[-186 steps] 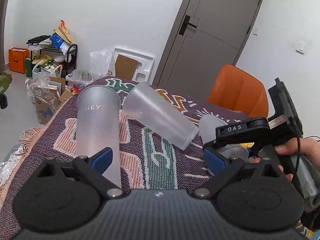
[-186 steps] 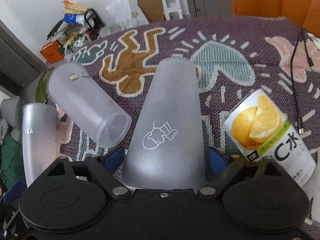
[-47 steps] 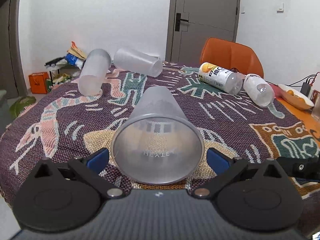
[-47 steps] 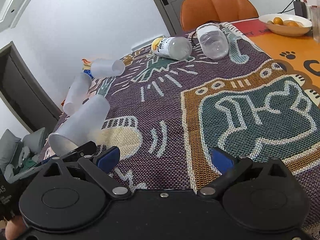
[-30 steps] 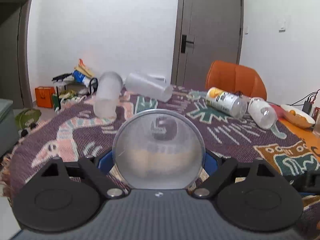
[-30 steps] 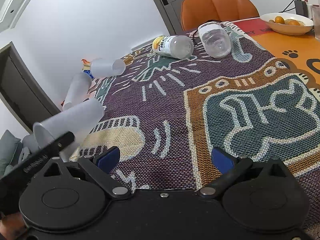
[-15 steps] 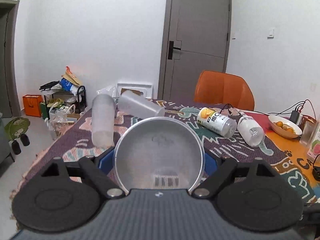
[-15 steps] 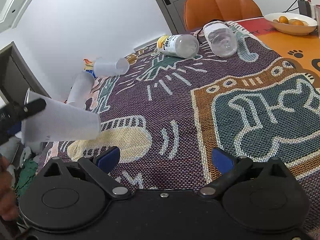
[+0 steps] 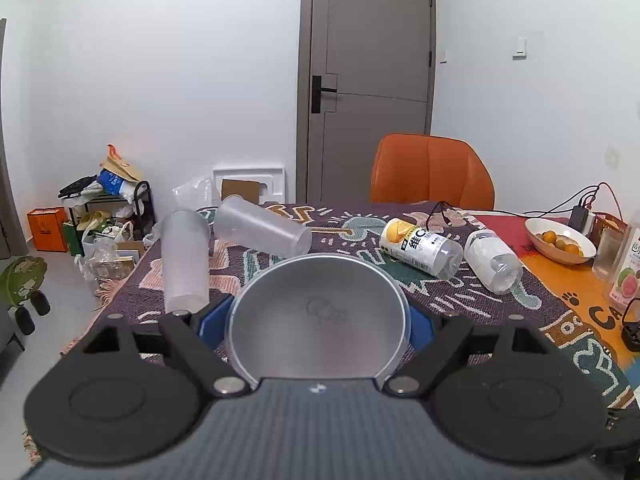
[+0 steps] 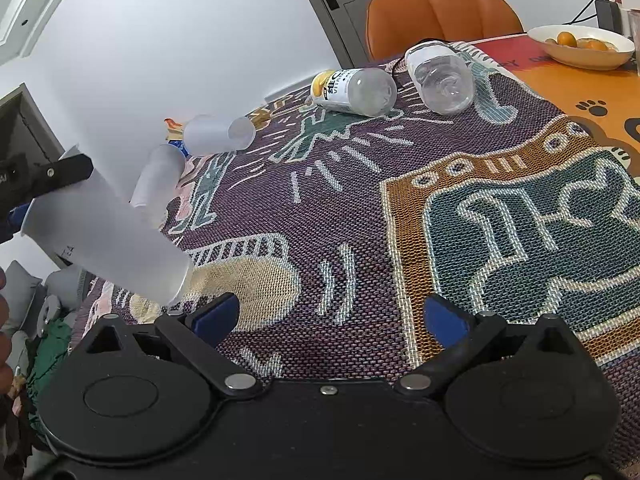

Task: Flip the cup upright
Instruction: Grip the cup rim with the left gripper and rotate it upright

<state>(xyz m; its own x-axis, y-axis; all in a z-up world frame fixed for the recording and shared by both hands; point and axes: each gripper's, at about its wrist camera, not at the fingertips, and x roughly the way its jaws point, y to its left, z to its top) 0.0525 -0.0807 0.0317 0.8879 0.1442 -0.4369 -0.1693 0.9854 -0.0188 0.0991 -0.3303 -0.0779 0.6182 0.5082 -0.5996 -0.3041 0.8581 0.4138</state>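
Observation:
My left gripper [image 9: 316,322] is shut on a frosted plastic cup [image 9: 318,320]; its round open rim faces the left wrist camera. In the right wrist view the same cup [image 10: 108,240] hangs tilted above the table's left edge, rim up-left in the left gripper's fingers [image 10: 60,174], base down-right just above the cloth. My right gripper [image 10: 330,314] is open and empty over the woven cloth [image 10: 360,220].
Two more frosted cups lie on their sides at the far left [image 9: 185,258] [image 9: 262,228]. Two plastic bottles [image 9: 420,248] [image 9: 493,261] lie further right. A fruit bowl [image 9: 560,240], a glass, a carton and cables stand at the right. An orange chair [image 9: 432,174] is behind the table.
My left gripper has lifted the cup off the cloth and tipped it from lying flat towards upright, rim rising. The right gripper has stayed open and nearly still.

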